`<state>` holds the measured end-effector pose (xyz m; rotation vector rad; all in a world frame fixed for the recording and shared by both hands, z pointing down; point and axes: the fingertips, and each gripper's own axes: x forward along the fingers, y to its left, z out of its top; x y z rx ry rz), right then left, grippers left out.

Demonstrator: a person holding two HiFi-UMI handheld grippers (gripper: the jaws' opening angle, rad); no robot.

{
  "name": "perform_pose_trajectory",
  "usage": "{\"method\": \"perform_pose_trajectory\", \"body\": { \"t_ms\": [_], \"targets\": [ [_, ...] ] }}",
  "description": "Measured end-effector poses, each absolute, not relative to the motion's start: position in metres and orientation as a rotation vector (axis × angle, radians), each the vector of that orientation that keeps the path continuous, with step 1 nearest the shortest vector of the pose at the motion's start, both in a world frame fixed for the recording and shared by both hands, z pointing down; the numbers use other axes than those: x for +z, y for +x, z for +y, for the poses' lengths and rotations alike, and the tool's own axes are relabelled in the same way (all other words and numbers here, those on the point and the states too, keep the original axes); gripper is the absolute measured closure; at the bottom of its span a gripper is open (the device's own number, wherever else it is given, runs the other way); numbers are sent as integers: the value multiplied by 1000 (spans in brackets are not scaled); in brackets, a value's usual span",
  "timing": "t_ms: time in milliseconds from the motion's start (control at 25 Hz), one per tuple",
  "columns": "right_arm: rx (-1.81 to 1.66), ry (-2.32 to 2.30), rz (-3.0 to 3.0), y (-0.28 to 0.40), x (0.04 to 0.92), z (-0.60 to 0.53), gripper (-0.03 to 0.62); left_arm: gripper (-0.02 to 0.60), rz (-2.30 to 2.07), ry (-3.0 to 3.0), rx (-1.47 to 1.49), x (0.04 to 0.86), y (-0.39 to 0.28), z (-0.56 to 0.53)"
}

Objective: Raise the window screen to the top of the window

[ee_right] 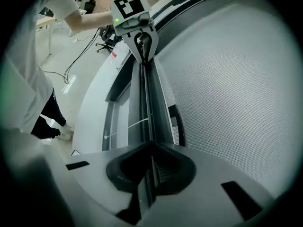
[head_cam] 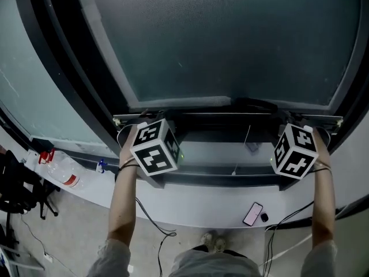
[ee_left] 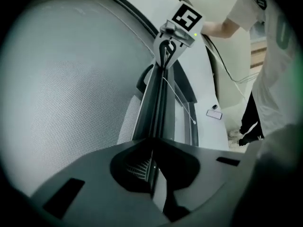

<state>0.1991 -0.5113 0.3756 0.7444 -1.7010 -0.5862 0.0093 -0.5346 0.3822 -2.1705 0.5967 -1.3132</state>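
Note:
The window screen (head_cam: 230,39) is a grey mesh panel in a dark window frame, and its thin bottom bar (head_cam: 230,115) runs across the head view a little above the sill. My left gripper (head_cam: 149,126) is shut on the bar's left end, and my right gripper (head_cam: 300,124) is shut on its right end. In the left gripper view the jaws (ee_left: 152,171) pinch the bar's (ee_left: 156,112) edge, with mesh (ee_left: 71,89) to the left. The right gripper view shows the same hold (ee_right: 149,171) on the bar (ee_right: 147,103), with mesh (ee_right: 227,89) on the right.
Below the bar lies the white window sill (head_cam: 190,209) with a phone (head_cam: 252,213) on it. A thin pull cord (head_cam: 243,146) hangs from the bar. A plastic bottle (head_cam: 63,175) and a black chair (head_cam: 14,183) are at the left, and cables trail on the floor.

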Motion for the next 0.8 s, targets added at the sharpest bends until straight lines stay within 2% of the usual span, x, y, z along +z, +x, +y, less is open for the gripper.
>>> {"method": "perform_pose_trajectory", "body": {
  "t_ms": [280, 800],
  "targets": [
    [-660, 796, -1633, 199, 365, -514, 574, 568, 690, -2088, -1283, 373, 7, -538],
    [-856, 949, -1513, 198, 245, -526, 574, 568, 845, -1904, -1143, 250, 9, -548]
  ]
}}
